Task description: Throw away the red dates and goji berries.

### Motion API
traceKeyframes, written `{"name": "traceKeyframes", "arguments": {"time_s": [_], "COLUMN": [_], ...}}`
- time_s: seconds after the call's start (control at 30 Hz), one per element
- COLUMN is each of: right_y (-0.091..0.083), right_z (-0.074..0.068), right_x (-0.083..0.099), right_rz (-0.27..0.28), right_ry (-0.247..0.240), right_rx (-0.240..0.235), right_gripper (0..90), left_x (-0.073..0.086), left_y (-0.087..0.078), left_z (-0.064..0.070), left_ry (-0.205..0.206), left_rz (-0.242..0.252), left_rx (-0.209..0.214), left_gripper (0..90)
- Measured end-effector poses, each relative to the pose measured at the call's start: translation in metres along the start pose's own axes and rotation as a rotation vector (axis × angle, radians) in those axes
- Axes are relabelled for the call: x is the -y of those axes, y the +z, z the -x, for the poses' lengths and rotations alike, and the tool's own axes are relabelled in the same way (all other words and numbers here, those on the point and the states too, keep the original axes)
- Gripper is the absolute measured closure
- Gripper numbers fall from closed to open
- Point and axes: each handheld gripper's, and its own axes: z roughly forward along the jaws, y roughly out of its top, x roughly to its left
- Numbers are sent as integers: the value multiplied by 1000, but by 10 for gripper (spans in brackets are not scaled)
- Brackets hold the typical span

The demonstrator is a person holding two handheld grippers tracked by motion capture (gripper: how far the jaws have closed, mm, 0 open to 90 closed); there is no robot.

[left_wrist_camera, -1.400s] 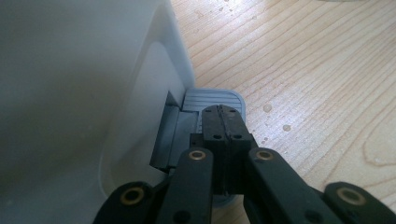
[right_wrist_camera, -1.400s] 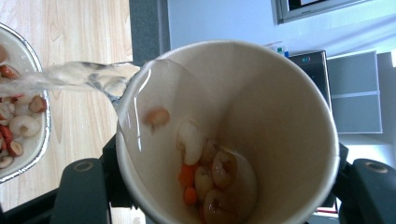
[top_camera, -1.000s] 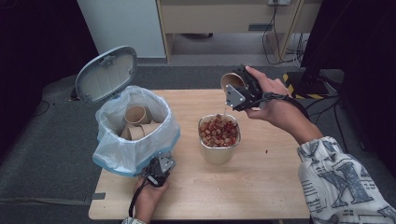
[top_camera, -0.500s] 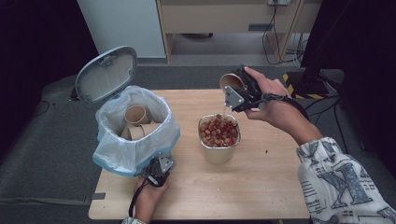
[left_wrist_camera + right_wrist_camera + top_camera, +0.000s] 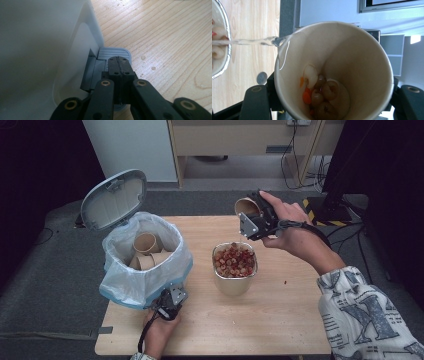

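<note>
Paper cup (image 5: pixel 334 72) tipped on its side above the tabletop's far edge, just beyond the metal tub (image 5: pixel 234 270). A thin stream of liquid (image 5: pixel 244 42) runs off its rim toward the tub. Fruit pieces (image 5: pixel 322 96) sit clumped in its base.

Right gripper (image 5: pixel 256 218) pinches the cup across its wall, jaws either side. Judgement: the cup is light, thin-walled and wet, so it would buckle under a hard squeeze and could slip; a hold low on the wall, near the stiffer base, looks safest.

Tub sits mid-table, heaped with fruit. A stray piece (image 5: pixel 285 282) lies toward the right edge.

Left gripper (image 5: pixel 119 65), jaws pressed together, bears on the pedal (image 5: pixel 113 53) of the bin (image 5: pixel 145 265) at the near-left part of the tabletop. Lid (image 5: pixel 113 199) stands open; bag-lined bin holds spent cups (image 5: pixel 146 250).
</note>
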Motion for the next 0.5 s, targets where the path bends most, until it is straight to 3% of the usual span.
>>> {"name": "traceKeyframes", "arguments": {"time_s": [0.5], "right_y": [0], "right_z": [-1], "right_x": [-1], "right_rz": [-4], "right_ry": [-29], "right_rx": [12], "right_gripper": [308], "left_x": [0], "left_y": [0], "left_z": [0], "left_ry": [-3], "left_rz": [1], "left_rx": [2], "left_gripper": [893]}}
